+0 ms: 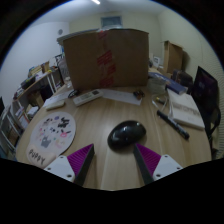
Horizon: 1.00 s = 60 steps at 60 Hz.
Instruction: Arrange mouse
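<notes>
Our fingers (113, 160) stand spread wide and hold nothing, their magenta pads (80, 154) facing inward. We see the black mouse (126, 134) lying on the wooden counter (100, 118) just ahead of them, nearer the right finger. A round patterned mat (52, 131) sits left, a cardboard box (105, 58) well beyond.

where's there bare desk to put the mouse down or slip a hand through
Bare wood lies on the desk between the round patterned mat and the mouse, reaching back toward the cardboard box. The open tool has the mouse just ahead of its fingers. It is crowded right of the mouse, by the pen and notebook, and along the box's foot.
</notes>
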Tool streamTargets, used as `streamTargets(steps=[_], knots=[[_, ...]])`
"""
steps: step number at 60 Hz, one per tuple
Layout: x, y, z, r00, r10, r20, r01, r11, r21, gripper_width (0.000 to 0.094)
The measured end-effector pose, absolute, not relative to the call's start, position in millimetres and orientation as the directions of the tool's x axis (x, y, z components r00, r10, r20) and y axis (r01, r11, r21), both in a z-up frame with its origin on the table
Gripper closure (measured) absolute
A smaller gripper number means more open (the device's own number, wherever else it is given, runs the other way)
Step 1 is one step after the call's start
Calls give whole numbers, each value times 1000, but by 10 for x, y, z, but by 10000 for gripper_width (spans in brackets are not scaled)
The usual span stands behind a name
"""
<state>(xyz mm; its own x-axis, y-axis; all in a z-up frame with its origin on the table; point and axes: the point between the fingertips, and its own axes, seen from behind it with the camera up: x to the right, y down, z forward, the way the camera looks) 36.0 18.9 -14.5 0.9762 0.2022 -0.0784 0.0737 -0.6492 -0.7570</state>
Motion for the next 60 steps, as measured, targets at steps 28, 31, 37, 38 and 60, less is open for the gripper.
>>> streamTargets(steps=[28, 31, 37, 38, 60], knots=[[389, 1280, -157, 998, 61, -25, 17, -605, -796, 383], [387, 1279, -167, 998, 47, -31, 4, -617, -787, 418], [406, 1244, -149, 998, -20, -68, -64, -662, -747, 519], [400, 1230, -121, 997, -27, -70, -70, -667, -742, 527], [-1647, 711, 1445, 995, 104, -12, 36, -445, -895, 541]])
